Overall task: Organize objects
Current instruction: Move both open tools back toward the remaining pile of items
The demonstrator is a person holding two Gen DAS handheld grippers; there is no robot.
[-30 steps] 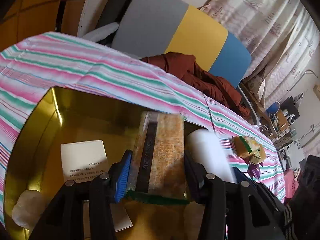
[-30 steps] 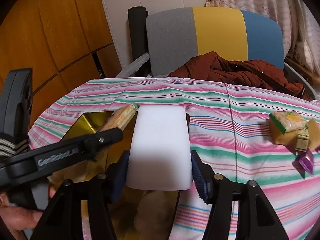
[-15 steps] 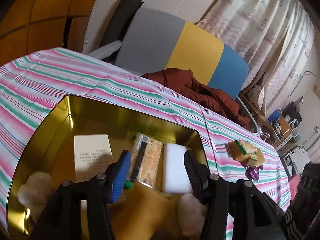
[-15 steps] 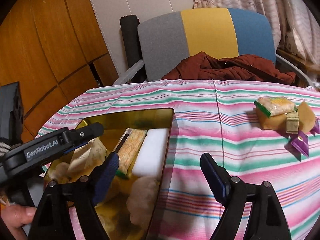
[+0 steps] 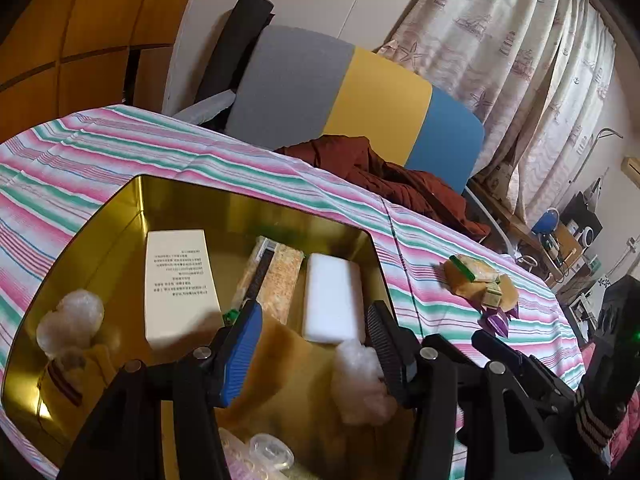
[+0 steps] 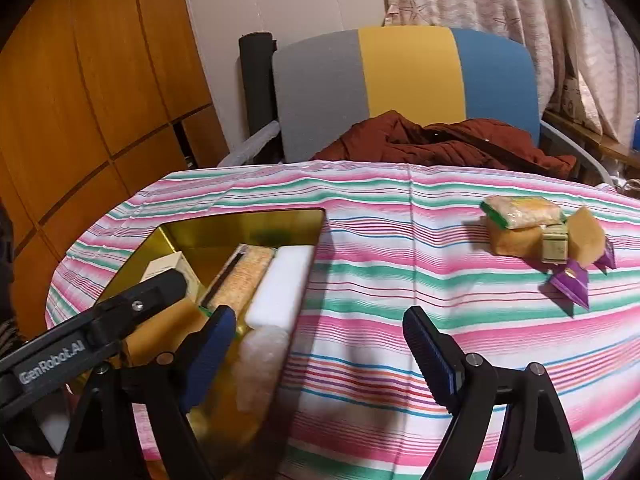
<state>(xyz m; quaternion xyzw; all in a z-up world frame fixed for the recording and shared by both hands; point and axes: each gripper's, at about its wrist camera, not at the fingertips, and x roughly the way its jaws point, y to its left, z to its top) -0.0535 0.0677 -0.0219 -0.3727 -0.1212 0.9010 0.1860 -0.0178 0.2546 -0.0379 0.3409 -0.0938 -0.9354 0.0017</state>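
A gold tin [image 5: 256, 204] [image 6: 248, 222] sits on the striped tablecloth. In it lie a white block [image 5: 334, 298] [image 6: 280, 284], a snack bar packet [image 5: 276, 276] [image 6: 240, 276], a white printed box [image 5: 178, 276] and other wrapped items. My left gripper [image 5: 312, 340] is open and empty above the tin's near side. My right gripper [image 6: 316, 340] is open and empty over the tin's right edge. A small pile of snacks [image 6: 540, 232] [image 5: 480, 280] with purple wrappers [image 6: 570, 284] lies on the cloth to the right.
A grey, yellow and blue chair [image 6: 404, 88] with a brown jacket [image 6: 448, 144] stands behind the table. Wooden panels [image 6: 80, 100] are at left, curtains [image 5: 500, 60] at right. The striped cloth [image 6: 400, 248] lies between the tin and the pile.
Both grippers let go: the left released the snack bar packet, the right the white block, both now lying in the tin. Both grippers pulled back and up, jaws open.
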